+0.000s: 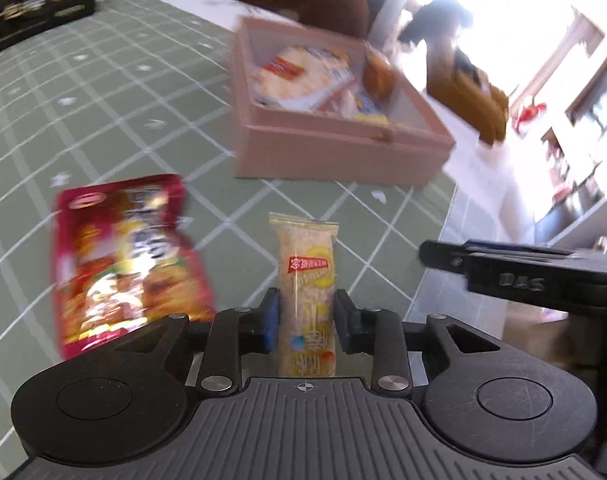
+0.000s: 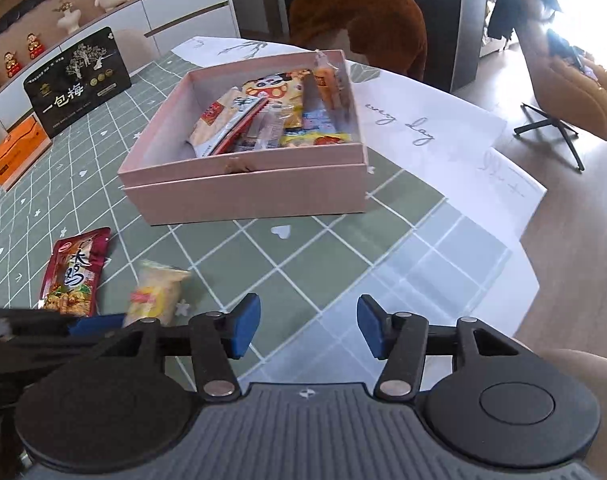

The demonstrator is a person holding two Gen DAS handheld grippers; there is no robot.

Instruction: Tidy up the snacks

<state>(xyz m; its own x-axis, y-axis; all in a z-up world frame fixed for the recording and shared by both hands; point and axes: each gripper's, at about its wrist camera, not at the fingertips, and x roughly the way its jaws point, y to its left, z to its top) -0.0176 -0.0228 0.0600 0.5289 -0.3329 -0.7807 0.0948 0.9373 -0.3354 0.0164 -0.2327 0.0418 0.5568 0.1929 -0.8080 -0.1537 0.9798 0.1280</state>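
Two snacks left on the cloth [image 2: 303, 248], rest already in the pink box [image 2: 243, 196]. Your left tongs [image 1: 306, 316] straddle the rice bar [image 1: 307, 280]: the pack sits upright between the pads, long axis running straight away from you toward the box, same line as the tongs. Pads look right at its sides, maybe just touching; can't tell for sure if it's clamped or only bracketed, so treat the grip as unconfirmed. Your right tongs [image 2: 308, 326] stand apart w/ nothing between them, only bare cloth below.

Key relation: box lies ahead of the left tongs and a bit to the right, well apart from the bar, open cloth between. Left hand is the nearer one to both loose snacks; right is off to the side, near the table edge. Red pack [image 1: 127, 260] lies flat just beside the bar on its left, long axis roughly parallel, slightly tilted; likely next after the bar.

Room: box's near wall is tall, so you'd prob need to lift clear of its rim before going in. Inside, the near left corner looks emptiest; packs pile toward the far right. Table edge drops off close on the right, and the right tongs' arm reaches across there, so keep your path left of them.
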